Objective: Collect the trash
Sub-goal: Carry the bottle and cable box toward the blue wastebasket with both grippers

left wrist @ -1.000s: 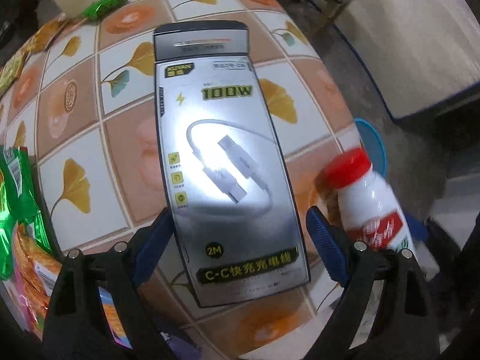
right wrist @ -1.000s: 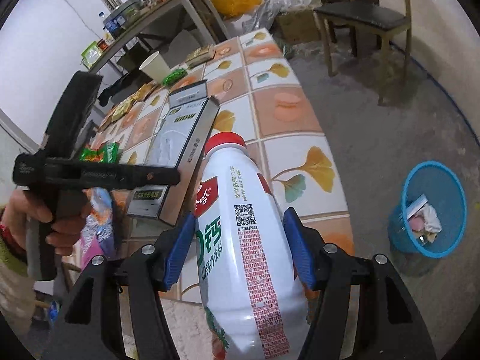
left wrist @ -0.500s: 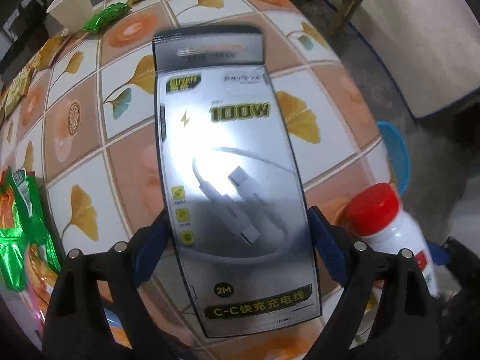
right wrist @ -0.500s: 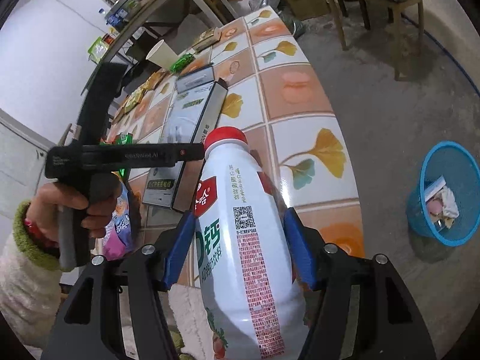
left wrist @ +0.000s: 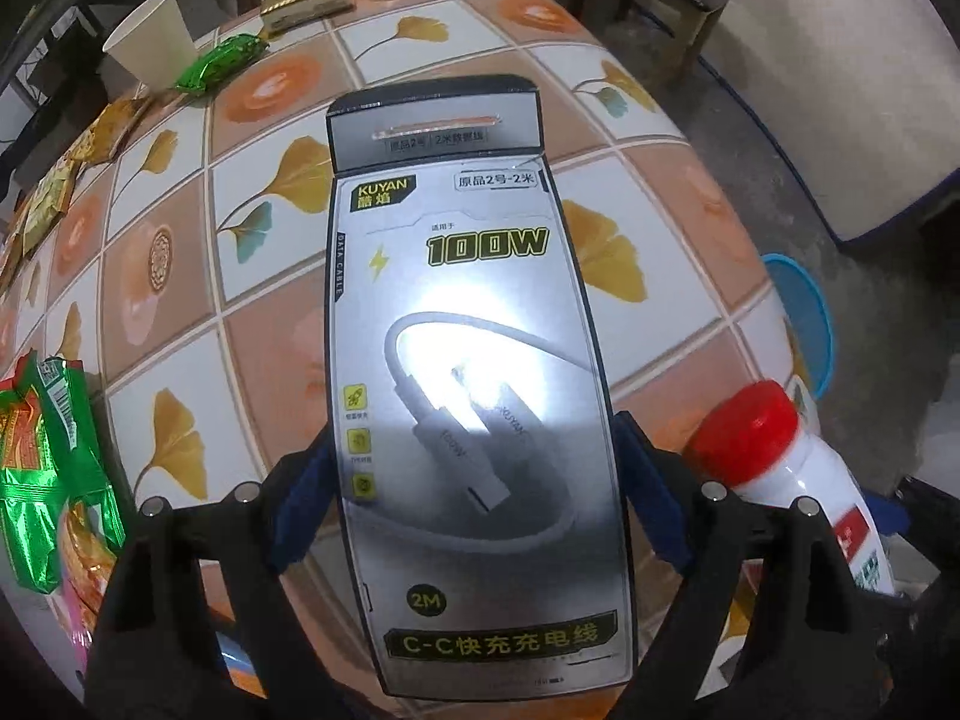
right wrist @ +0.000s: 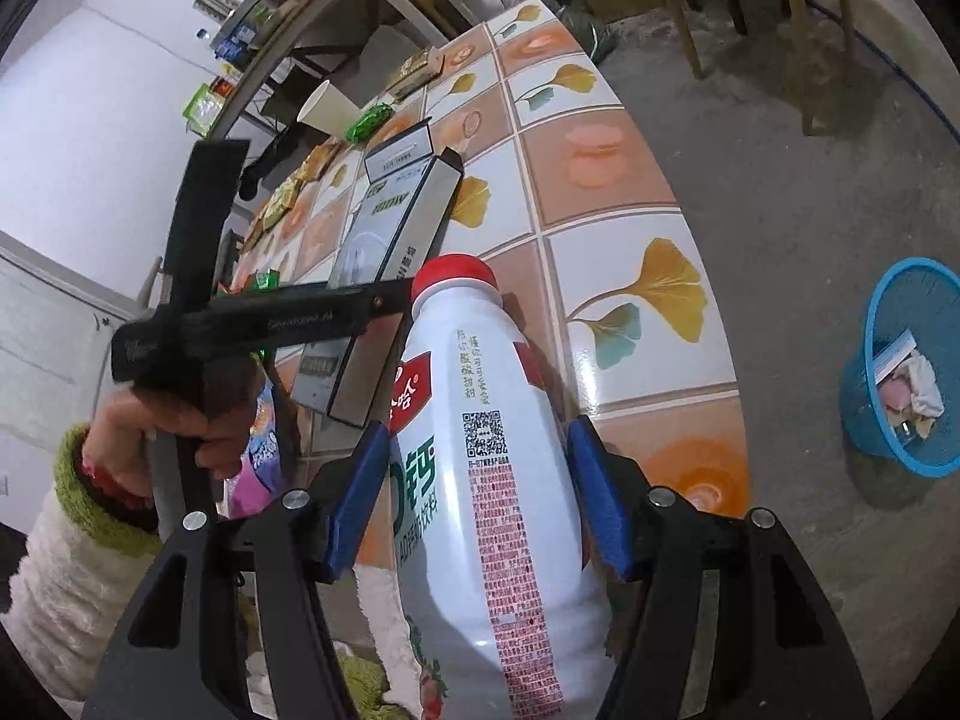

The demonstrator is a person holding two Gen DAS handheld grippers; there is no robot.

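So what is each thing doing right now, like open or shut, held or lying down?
Left gripper: shut on the box.
Silver cable box: held, flap closed.
Right gripper: shut on the bottle.
White plastic bottle: held, red cap on.
Blue plastic basket: upright on floor, some trash inside.
White paper cup: upright on table.

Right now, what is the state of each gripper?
Left gripper: shut on the cable box.
Right gripper: shut on the bottle.

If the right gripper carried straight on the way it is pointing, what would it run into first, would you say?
The right gripper is shut on the white bottle, whose red cap leads. Straight ahead lies the tiled tabletop, probably first; the cable box sits just left, though depth is unclear.
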